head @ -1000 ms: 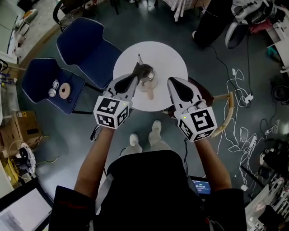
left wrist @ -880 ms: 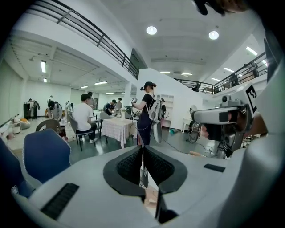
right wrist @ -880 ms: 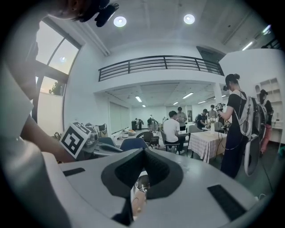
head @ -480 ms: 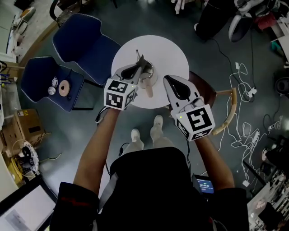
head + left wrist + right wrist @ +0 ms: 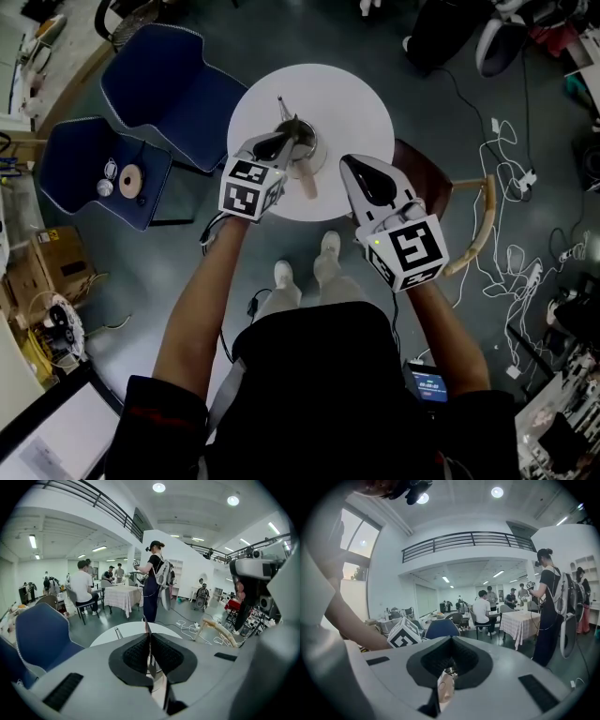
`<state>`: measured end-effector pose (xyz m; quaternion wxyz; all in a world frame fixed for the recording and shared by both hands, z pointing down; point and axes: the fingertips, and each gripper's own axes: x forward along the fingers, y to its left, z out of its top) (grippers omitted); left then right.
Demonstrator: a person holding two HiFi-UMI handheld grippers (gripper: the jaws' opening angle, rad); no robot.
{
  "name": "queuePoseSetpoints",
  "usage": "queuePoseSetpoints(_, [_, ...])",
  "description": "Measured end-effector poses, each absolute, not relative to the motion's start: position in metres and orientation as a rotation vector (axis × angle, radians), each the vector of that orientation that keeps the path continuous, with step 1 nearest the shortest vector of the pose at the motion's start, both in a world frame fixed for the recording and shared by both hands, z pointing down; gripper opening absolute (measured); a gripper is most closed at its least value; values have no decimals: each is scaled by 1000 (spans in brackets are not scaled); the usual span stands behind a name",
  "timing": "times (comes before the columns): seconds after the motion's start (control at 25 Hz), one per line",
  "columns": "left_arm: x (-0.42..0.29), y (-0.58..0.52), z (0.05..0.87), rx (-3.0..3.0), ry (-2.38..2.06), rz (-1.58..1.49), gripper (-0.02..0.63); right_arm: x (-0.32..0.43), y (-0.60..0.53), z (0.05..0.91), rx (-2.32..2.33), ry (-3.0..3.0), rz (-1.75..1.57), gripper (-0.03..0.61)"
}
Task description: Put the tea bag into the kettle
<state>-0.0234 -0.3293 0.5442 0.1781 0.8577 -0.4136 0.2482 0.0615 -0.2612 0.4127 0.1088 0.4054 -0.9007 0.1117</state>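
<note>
A round white table (image 5: 361, 98) sits below the jaws on a dark grey floor (image 5: 131, 281), two blue padded chairs (image 5: 164, 80) to their left, a black-railed balcony (image 5: 468, 540) ahead.

"How does the left gripper (image 5: 284, 142) sit?"

"Tilted downward at the end of a bare, outstretched left forearm (image 5: 202, 291), with its pads pinched on the tea bag (image 5: 151, 663)."

"And the right gripper (image 5: 354, 167)?"

"Nearer level, jaws together. Its fingertips are just right of the left ones and closer to the body, and the right forearm (image 5: 448, 323) is drawn back."
</note>
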Motion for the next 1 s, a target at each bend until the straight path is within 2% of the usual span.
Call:
queuePoseSetpoints(0.6, [-16, -346, 568, 2368, -1168, 746, 26, 72, -261, 434, 1191, -2623, 395, 17])
queuePoseSetpoints(1.0, [-8, -351, 587, 2306, -1110, 912, 26, 76, -263, 446, 1183, -2619, 437, 17])
